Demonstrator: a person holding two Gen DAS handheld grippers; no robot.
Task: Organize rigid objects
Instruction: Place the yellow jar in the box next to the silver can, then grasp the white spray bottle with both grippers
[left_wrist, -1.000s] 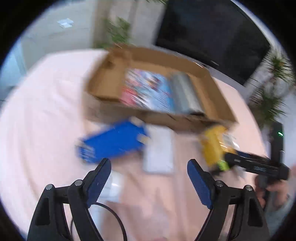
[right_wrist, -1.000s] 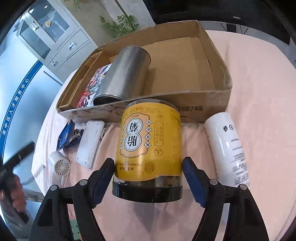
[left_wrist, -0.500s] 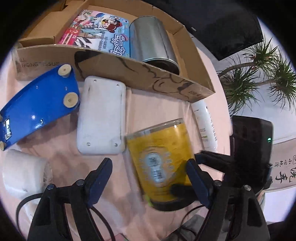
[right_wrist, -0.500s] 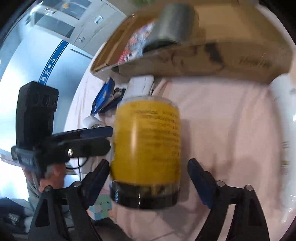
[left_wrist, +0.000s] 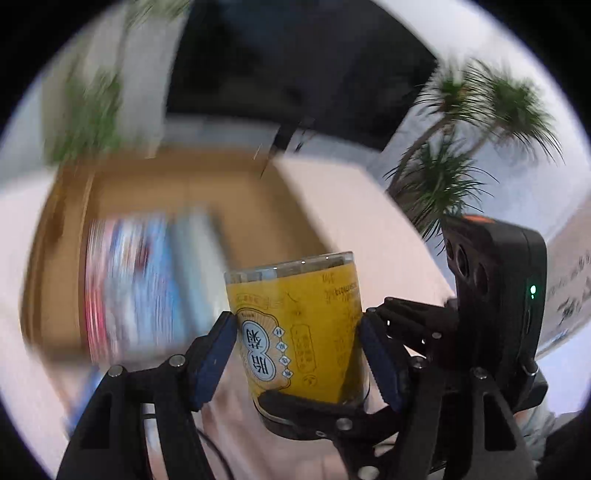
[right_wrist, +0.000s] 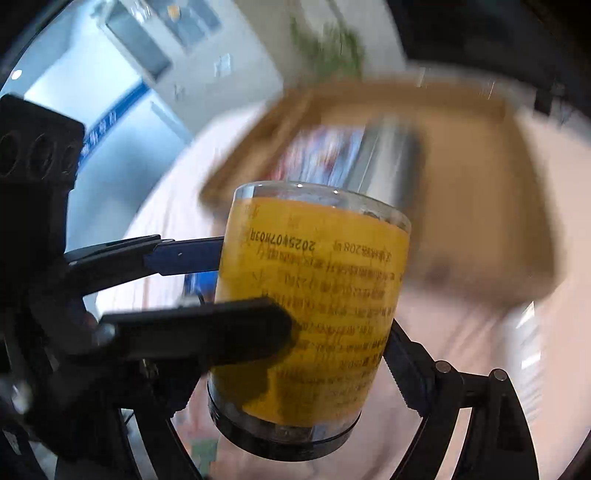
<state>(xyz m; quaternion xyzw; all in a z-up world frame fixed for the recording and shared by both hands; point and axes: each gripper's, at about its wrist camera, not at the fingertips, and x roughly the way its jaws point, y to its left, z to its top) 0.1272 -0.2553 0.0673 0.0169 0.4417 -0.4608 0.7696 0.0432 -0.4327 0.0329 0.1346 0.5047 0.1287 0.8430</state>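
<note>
A pink-clothed table (left_wrist: 369, 221) carries a cardboard box (right_wrist: 480, 184). Short of that box, raised off the cloth, the yellow-labelled jar (left_wrist: 295, 325) is clamped crosswise by the left gripper (left_wrist: 299, 354) and right gripper (right_wrist: 295, 373), probably sharing its weight for the lift boxward.

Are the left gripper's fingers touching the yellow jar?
Touching. The left wrist view shows both blue fingers of the left gripper pressed against the yellow jar, with no gap.
</note>
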